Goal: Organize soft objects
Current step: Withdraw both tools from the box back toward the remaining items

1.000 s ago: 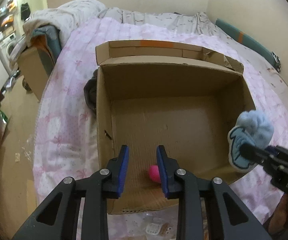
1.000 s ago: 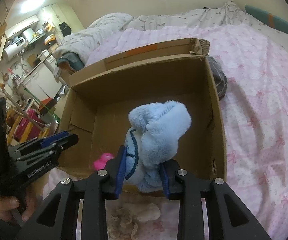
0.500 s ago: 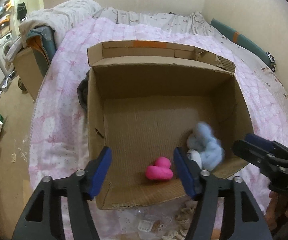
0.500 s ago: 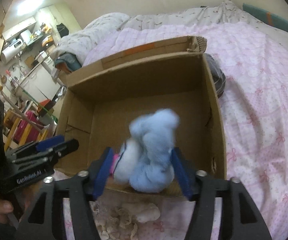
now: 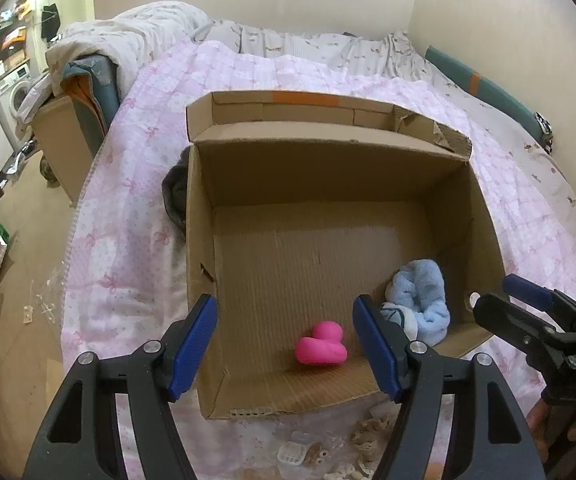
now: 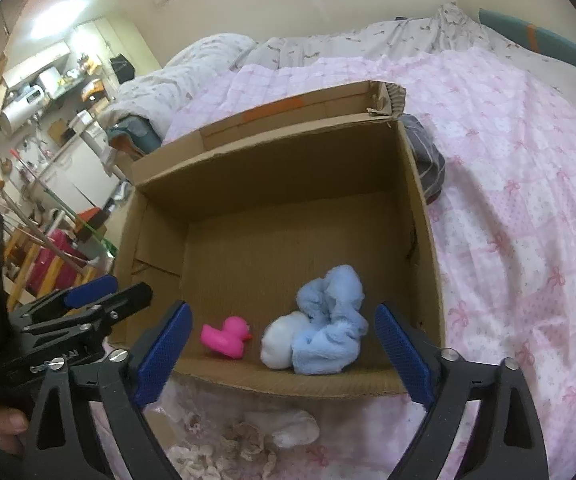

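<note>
An open cardboard box point(image 5: 319, 168) point(image 6: 272, 176) sits on a pink quilted bed. Inside, near the front wall, lie a pink rubber duck point(image 5: 320, 344) point(image 6: 226, 336) and a light blue plush toy point(image 5: 419, 304) point(image 6: 323, 320), side by side. My left gripper point(image 5: 286, 344) is open and empty, above the box's front edge over the duck. My right gripper point(image 6: 284, 352) is open and empty, above the front edge over the plush; it also shows at the right in the left wrist view point(image 5: 527, 308).
A dark grey cloth point(image 5: 174, 196) point(image 6: 427, 160) lies tucked against the box's outer side. Lacy cream fabric and small items point(image 6: 240, 444) point(image 5: 367, 436) lie on the quilt in front of the box. A rumpled duvet point(image 5: 128, 44) lies at the bed's head; the floor and clutter are at left.
My right gripper opened and let go of the blue plush, which dropped into the box beside the duck. My left gripper also opened wide.
</note>
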A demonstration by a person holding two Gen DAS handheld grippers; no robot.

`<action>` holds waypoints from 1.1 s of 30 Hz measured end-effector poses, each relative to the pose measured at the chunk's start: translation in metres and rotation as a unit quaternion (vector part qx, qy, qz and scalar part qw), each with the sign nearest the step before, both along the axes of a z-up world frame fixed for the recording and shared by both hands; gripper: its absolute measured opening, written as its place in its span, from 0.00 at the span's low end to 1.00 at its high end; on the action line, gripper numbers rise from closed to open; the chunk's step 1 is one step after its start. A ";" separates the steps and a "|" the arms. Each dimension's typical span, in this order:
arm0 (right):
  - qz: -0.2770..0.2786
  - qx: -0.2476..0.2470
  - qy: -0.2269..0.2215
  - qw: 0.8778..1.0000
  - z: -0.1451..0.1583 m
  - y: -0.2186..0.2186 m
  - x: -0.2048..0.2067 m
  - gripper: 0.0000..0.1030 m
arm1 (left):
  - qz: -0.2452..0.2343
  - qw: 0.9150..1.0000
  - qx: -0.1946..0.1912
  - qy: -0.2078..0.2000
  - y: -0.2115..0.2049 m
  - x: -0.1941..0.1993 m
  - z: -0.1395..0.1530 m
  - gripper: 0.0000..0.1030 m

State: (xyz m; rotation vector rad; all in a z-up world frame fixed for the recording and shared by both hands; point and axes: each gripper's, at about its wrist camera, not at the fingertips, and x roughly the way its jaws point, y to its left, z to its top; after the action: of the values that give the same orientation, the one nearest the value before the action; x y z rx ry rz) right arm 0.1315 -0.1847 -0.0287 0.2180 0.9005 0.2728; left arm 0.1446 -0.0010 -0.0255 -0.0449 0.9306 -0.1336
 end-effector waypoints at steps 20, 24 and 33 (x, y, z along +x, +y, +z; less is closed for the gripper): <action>-0.011 -0.007 -0.025 1.000 0.027 -0.007 -0.041 1.00 | 0.084 0.996 -0.026 -0.021 0.050 -0.049 0.032 0.87; -0.014 -0.015 -0.020 1.000 0.028 -0.010 -0.058 1.00 | 0.108 0.992 -0.062 0.002 0.077 -0.065 0.025 0.99; -0.059 -0.022 0.008 0.998 0.020 -0.034 -0.094 1.00 | 0.144 0.988 -0.053 -0.022 0.099 -0.091 0.025 1.00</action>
State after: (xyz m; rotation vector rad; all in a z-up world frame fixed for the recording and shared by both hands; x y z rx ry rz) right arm 0.0375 -0.2184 -0.0084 0.2328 0.9044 0.1419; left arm 0.0534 0.0976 -0.0003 -0.2727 0.8638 0.0847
